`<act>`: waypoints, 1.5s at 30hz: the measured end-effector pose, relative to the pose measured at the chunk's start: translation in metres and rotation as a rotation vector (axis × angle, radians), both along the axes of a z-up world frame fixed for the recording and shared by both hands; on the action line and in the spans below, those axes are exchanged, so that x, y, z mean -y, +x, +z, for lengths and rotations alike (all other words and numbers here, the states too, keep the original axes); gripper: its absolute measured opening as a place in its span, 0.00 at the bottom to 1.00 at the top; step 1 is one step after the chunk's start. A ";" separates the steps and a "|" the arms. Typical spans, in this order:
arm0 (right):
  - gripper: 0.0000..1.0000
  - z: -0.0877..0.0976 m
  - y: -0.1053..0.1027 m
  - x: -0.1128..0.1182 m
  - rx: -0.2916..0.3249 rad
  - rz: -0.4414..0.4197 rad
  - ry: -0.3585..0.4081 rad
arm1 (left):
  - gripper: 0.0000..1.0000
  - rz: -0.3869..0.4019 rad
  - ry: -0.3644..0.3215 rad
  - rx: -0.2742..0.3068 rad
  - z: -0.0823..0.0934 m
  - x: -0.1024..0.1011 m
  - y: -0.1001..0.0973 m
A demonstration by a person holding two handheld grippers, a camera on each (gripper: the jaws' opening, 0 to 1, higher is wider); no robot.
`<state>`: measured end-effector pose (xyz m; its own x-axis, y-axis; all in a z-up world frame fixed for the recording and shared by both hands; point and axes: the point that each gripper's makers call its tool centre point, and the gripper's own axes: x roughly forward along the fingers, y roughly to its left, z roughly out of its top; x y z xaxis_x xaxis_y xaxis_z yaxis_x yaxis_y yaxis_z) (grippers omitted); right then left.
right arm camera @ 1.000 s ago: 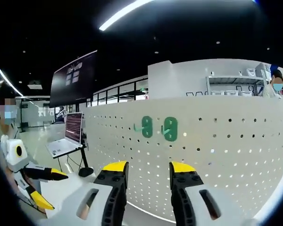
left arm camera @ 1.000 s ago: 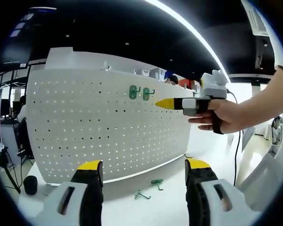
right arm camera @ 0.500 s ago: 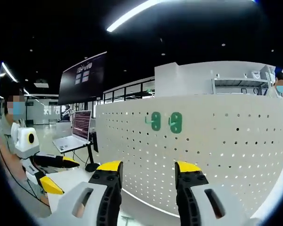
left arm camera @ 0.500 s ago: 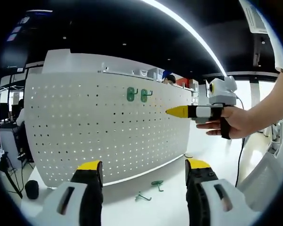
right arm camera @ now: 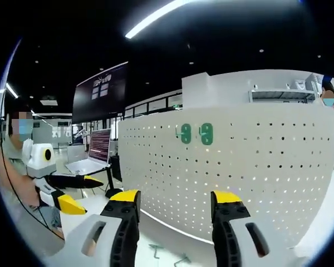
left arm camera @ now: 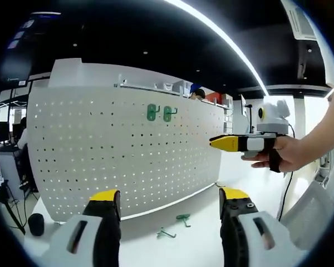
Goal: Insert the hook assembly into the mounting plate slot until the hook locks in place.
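Observation:
A white pegboard mounting plate (left arm camera: 100, 150) stands upright on a white table. Two green hook assemblies (left arm camera: 151, 112) (left arm camera: 167, 114) hang side by side near its top, also seen as hooks on the plate (right arm camera: 185, 133) (right arm camera: 206, 133). Two loose green hooks (left arm camera: 183, 218) (left arm camera: 166, 233) lie on the table at the plate's foot. My left gripper (left arm camera: 170, 197) is open and holds nothing, well back from the plate. My right gripper (right arm camera: 176, 197) is open and holds nothing too. A hand holds the right gripper (left arm camera: 220, 143) in the air to the right of the hung hooks.
The white table (left arm camera: 200, 245) runs in front of the pegboard (right arm camera: 256, 167). A laptop (right arm camera: 92, 158) and a dark screen (right arm camera: 100, 92) sit behind to the left. The left gripper (right arm camera: 84, 193) and a person's arm show at the left. Loose hooks (right arm camera: 156, 253) lie below.
The right gripper has drawn back from the pegboard, shifting right and lower in the left gripper view. The plate looks farther off in the right gripper view. The hooks have not moved.

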<state>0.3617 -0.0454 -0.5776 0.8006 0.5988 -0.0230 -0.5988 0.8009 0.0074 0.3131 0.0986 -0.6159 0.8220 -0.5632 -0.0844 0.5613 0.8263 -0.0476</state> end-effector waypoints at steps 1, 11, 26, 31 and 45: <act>0.50 -0.001 -0.002 0.000 -0.002 0.002 0.001 | 0.74 -0.001 0.002 0.001 0.000 0.000 0.000; 0.51 -0.012 -0.017 0.012 -0.019 -0.004 0.009 | 0.75 -0.004 0.002 0.001 0.000 0.001 -0.002; 0.53 -0.026 -0.042 0.023 -0.037 -0.020 0.004 | 0.76 0.013 -0.005 -0.011 -0.002 -0.007 -0.004; 0.54 -0.033 -0.052 0.027 -0.046 -0.017 0.011 | 0.77 0.014 -0.007 -0.012 -0.003 -0.010 -0.006; 0.57 -0.044 -0.072 0.038 -0.062 -0.041 0.022 | 0.79 0.006 -0.017 -0.013 -0.004 -0.011 -0.010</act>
